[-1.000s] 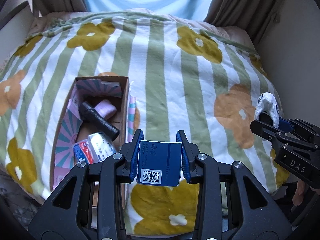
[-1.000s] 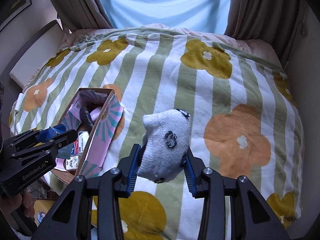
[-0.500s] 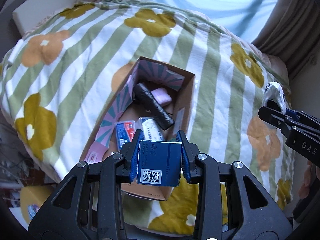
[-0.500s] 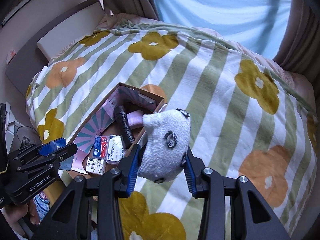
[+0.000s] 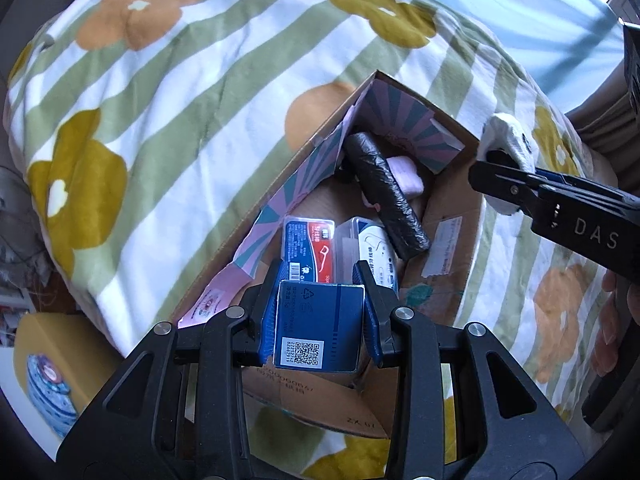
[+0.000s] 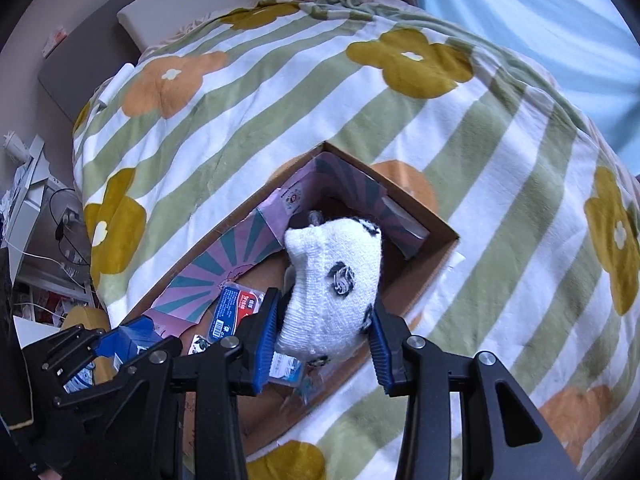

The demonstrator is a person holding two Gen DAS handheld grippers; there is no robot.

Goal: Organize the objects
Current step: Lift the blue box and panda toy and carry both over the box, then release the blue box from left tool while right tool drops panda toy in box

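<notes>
Cardboard box (image 5: 448, 216) on the floral blanket (image 5: 160, 80) is already loaded: black roll (image 5: 384, 192), pink item (image 5: 406, 172), floss-pick packs (image 5: 310, 248). Blue carton (image 5: 318, 326) is clamped in the left gripper (image 5: 319, 320), sock (image 6: 334, 292) in the right gripper (image 6: 324, 344); both are held over the box. Both drops are left.

A home bedroom, shown by a bed under a flowered, green-striped blanket (image 6: 280, 92), a headboard (image 6: 72, 64) and curtains (image 5: 608, 120).
</notes>
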